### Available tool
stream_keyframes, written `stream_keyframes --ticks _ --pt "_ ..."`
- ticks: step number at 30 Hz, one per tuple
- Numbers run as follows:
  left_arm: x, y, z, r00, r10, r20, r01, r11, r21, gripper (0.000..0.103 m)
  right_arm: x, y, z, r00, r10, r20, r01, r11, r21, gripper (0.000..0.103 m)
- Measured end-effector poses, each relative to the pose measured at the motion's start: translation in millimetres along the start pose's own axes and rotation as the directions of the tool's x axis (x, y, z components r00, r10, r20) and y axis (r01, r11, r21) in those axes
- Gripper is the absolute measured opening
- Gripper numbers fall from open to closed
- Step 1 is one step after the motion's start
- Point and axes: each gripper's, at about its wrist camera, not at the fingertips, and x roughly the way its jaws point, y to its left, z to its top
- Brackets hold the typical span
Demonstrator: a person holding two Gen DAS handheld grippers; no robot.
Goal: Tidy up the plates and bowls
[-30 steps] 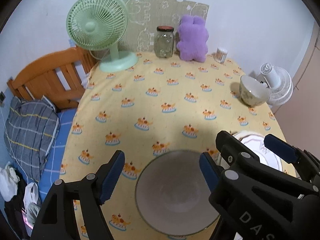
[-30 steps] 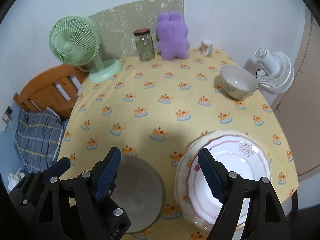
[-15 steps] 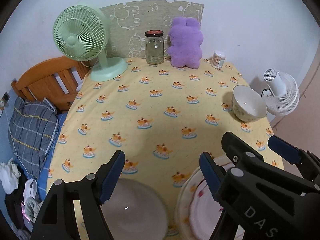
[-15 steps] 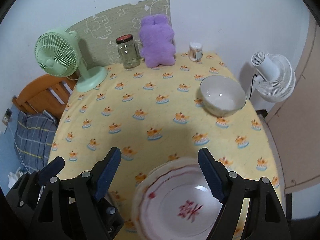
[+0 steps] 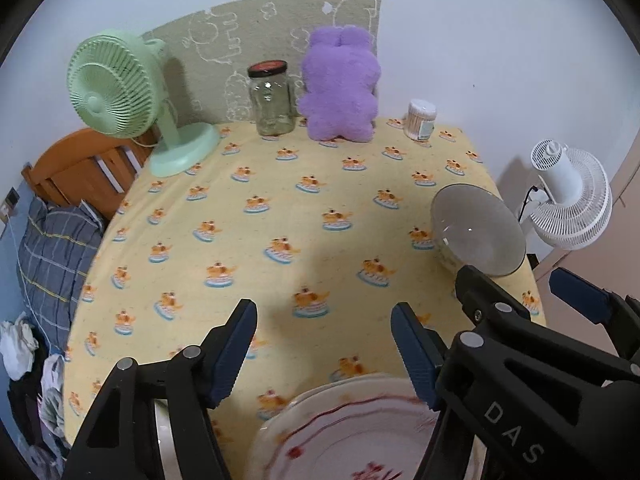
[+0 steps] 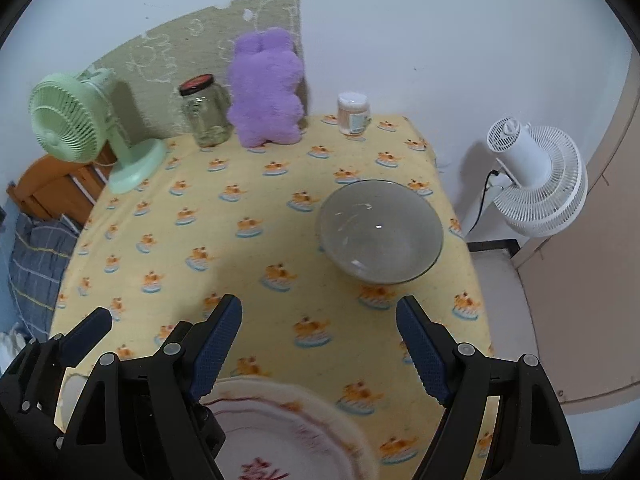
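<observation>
Both views now shifted back from grey bowl and plates toward ceramic bowl (image 6: 380,232) at desk (image 6: 260,280) right edge. Left claw (image 5: 324,350) and right claw (image 6: 320,346): released, empty. Plate stack (image 5: 352,432) just beneath; ceramic bowl likely next pickup.

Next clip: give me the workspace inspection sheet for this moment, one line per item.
Surface: table under a yellow printed tablecloth.
Job's things: bowl upright near the right edge; red-patterned plate at the near edge; another pale dish edge behind the left gripper's finger, kind unclear.
Clutter: green fan, glass jar, purple plush, swab tub along the back.
Grippers: left gripper and right gripper both open, empty, above the near edge.
Cables: black cord from the white fan.
Surroundings: wooden bed frame, blue bedding.
</observation>
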Motion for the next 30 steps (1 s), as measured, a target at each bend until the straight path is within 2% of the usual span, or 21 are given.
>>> stream_keyframes --ticks 4,9,11,14,20,23,30 --pt "16.4 -19.4 9.2 0.999 -0.035 -0.026 0.034 0.999 -0.025 0.071 13.4 -20.1 11.9 1.000 -0.001 -0.006 0.001 1.000 -0.009 0.082" --pt "30.9 -41.5 22.9 1.000 -0.016 -0.015 0.015 1.000 -0.024 0.070 27.4 -42.7 25.5 1.000 -0.021 0.012 0.021 1.000 0.012 0.082" --pt "38.8 -51.7 29.5 1.000 -0.001 -0.006 0.001 1.000 -0.005 0.062 35.8 -54.4 30.5 1.000 -0.015 0.012 0.014 0.999 0.042 0.082" --pt "57.2 -64.4 38.0 1.000 0.007 -0.028 -0.007 1.000 0.002 0.051 50.4 -67.8 38.1 0.999 -0.034 0.019 0.033 0.998 0.052 0.073" --pt "87.0 -84.1 53.7 0.999 -0.015 -0.036 0.015 1.000 0.019 0.039 82.6 -91.1 54.9 0.999 -0.042 -0.005 0.042 0.996 0.076 0.070" --pt "99.5 -92.5 59.6 0.999 -0.021 -0.042 0.022 0.999 0.036 0.033 96.2 -96.9 60.0 0.999 -0.043 -0.016 0.045 0.995 0.086 0.065" --pt "123.7 -101.4 65.1 0.995 -0.046 -0.088 0.049 0.998 0.034 0.020 125.1 -107.2 66.6 0.997 -0.044 -0.065 0.051 0.993 0.103 0.047"
